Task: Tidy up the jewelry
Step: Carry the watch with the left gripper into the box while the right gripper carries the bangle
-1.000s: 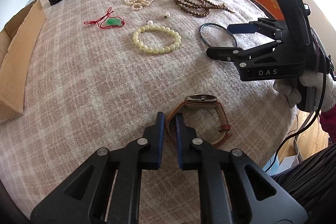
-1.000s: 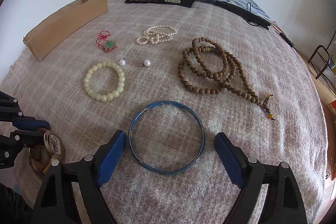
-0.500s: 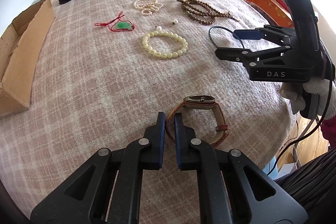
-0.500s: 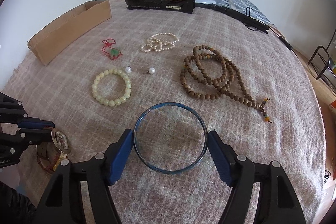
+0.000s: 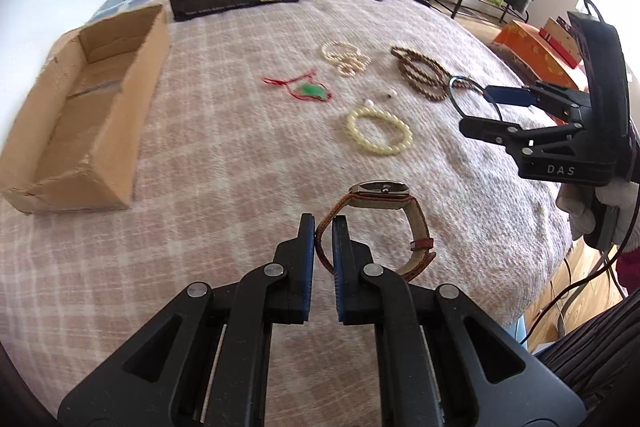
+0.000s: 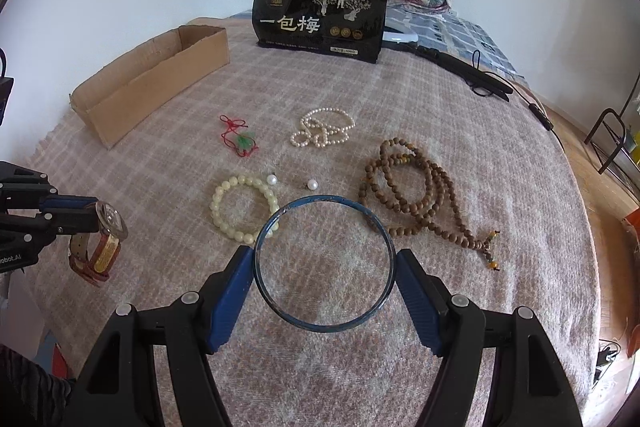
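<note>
My left gripper (image 5: 323, 223) is shut on the brown strap of a wristwatch (image 5: 380, 191) and holds it off the plaid blanket; the watch also shows in the right wrist view (image 6: 105, 227). My right gripper (image 6: 325, 259) is shut on a blue bangle (image 6: 280, 307), clamped across its width and lifted; the bangle also shows in the left wrist view (image 5: 456, 99). On the blanket lie a pale bead bracelet (image 6: 218, 195), two loose pearls (image 6: 272, 179), a pearl strand (image 6: 324, 133), a red-cord jade pendant (image 6: 240, 139) and wooden prayer beads (image 6: 420, 187).
An open cardboard box (image 5: 76, 115) lies at the left of the blanket, also in the right wrist view (image 6: 152, 83). A black packet (image 6: 320, 19) stands at the back by folded quilts. Black cables (image 6: 472, 75) lie back right. The bed edge drops off to the right.
Both grippers have risen. The right gripper closed on the blue bangle and lifted it. The left gripper lifted the watch by its strap, and the box has come into its view.
</note>
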Tool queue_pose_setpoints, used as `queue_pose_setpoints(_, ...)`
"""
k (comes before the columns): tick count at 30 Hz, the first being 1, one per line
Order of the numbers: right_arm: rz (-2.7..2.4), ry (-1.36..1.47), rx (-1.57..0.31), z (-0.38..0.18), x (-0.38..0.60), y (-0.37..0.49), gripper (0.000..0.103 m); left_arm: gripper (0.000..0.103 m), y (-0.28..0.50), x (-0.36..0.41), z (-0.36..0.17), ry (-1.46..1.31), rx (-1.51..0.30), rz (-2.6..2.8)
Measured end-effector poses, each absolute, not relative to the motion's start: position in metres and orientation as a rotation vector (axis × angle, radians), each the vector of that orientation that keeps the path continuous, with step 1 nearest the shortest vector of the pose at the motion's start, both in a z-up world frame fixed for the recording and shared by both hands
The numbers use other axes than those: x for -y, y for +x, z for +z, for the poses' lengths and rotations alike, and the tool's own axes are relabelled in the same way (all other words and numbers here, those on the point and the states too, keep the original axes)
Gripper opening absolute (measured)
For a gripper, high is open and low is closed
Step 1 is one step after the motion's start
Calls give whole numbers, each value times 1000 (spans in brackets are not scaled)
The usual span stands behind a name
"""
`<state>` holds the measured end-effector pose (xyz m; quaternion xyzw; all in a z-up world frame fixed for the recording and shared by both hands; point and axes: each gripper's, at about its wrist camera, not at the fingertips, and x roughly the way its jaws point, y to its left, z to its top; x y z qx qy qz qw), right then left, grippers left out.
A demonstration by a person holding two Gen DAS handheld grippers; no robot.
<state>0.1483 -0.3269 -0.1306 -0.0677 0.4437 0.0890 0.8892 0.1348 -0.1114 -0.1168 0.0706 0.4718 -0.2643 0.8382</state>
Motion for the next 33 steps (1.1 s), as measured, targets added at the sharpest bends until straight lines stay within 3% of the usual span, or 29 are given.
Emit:
queue_pose_setpoints(19, 272, -190, -861, -91, 255, 199, 74, 7, 192, -6, -73, 14, -877, -316)
queue_pose_setpoints(33, 369, -213, -820, -74, 182, 258, 74, 7, 234, -68, -79, -36, -871, -197)
